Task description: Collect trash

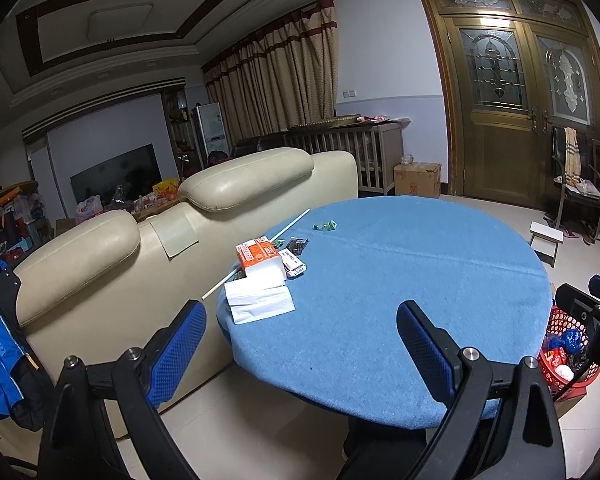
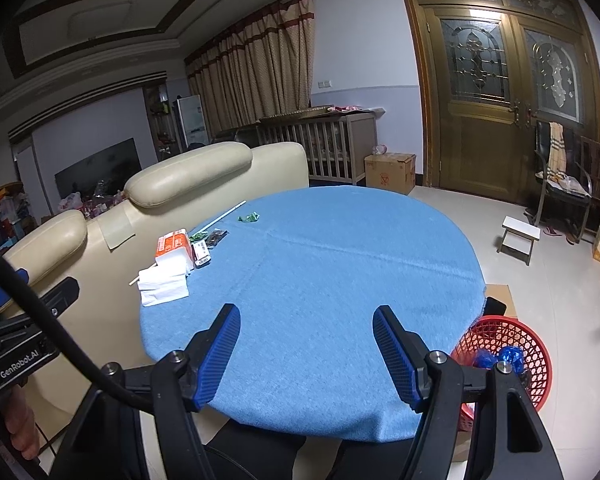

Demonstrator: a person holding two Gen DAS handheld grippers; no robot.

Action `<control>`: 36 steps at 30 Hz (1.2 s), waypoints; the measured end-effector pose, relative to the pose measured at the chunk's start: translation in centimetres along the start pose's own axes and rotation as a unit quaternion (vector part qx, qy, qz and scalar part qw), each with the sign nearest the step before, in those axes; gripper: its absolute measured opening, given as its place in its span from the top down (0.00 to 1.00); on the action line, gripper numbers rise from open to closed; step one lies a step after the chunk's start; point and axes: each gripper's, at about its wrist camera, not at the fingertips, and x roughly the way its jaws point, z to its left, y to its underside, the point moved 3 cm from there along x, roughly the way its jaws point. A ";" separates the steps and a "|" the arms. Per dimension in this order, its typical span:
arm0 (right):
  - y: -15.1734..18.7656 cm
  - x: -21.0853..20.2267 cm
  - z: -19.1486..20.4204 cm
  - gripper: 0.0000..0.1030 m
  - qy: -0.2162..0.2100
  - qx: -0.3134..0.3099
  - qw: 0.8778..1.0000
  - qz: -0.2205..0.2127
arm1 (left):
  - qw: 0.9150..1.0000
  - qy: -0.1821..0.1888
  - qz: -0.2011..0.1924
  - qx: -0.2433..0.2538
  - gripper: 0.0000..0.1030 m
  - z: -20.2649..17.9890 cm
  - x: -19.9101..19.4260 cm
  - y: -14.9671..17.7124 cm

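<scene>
Both empty and parted, left gripper wide, right gripper about halfway; tissue pile far-left on table, nearer left gripper, red basket right.

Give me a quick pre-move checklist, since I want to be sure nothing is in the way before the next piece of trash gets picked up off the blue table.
1. Left gripper open, nothing between its fingers: ok.
2. Right gripper open and empty: ok.
3. Trash in view: green wrapper lies alone on the blue table: ok.
4. Red basket on the floor by the table's right edge, open top, some trash inside: ok.
5. Bare cloth between the fingers and the wrapper: ok.
6. Whether the white tissues and orange pack are trash: cannot tell.
</scene>
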 end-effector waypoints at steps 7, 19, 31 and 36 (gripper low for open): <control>0.1 0.1 -0.2 0.30 0.001 0.005 1.000 0.002 | 1.000 0.003 0.006 -0.001 0.07 0.0 0.2 0.2; 0.1 0.1 -0.2 0.30 0.004 0.004 1.000 0.002 | 1.000 0.006 0.015 -0.003 0.07 0.1 0.5 0.4; 0.2 0.1 0.0 0.30 0.005 0.002 1.000 0.003 | 1.000 0.011 0.022 0.001 0.07 -0.1 0.7 0.7; 0.3 0.1 0.0 0.30 0.005 0.002 1.000 0.003 | 1.000 0.011 0.023 0.000 0.07 0.0 0.7 0.8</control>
